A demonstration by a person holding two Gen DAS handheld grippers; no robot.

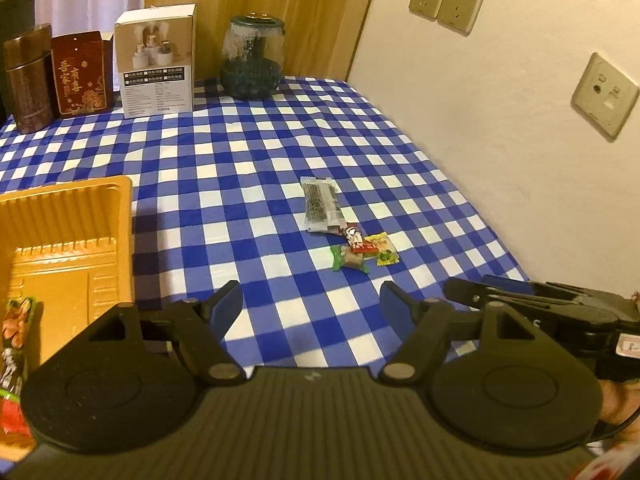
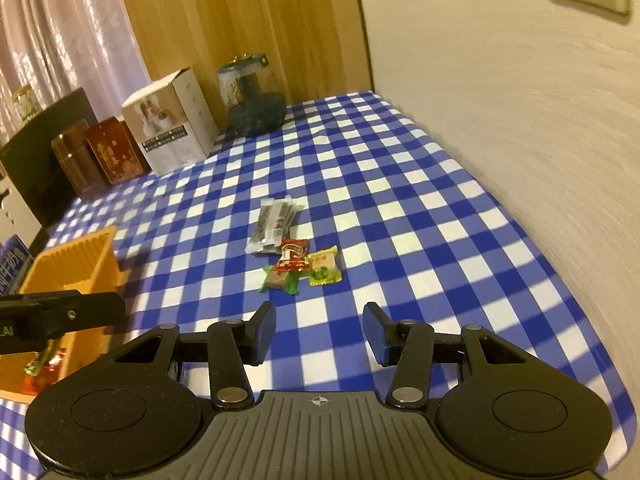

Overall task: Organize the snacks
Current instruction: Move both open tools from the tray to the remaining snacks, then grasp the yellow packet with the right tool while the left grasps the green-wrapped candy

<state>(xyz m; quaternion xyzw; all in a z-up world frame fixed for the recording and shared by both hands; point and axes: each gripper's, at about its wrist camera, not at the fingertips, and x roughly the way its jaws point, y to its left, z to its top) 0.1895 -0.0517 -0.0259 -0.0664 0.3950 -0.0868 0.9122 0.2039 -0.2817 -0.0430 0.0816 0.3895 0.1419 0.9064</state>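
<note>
A small pile of snacks lies on the blue checked tablecloth: a clear packet of dark sticks (image 1: 322, 205) (image 2: 272, 222), a red wrapped candy (image 1: 356, 239) (image 2: 293, 259), a yellow candy (image 1: 382, 249) (image 2: 324, 266) and a green-ended candy (image 1: 349, 259) (image 2: 280, 279). An orange tray (image 1: 72, 236) (image 2: 72, 264) at the left holds some wrapped snacks (image 1: 16, 344) (image 2: 44, 368). My left gripper (image 1: 311, 306) is open and empty, short of the pile. My right gripper (image 2: 320, 328) is open and empty, just in front of the pile; it also shows in the left wrist view (image 1: 540, 304).
At the back stand a brown tin (image 1: 28, 80), a red box (image 1: 82, 74), a white carton (image 1: 158, 60) (image 2: 172, 124) and a dark glass jar (image 1: 252, 58) (image 2: 254, 98). A wall (image 1: 500, 120) with sockets runs along the table's right edge.
</note>
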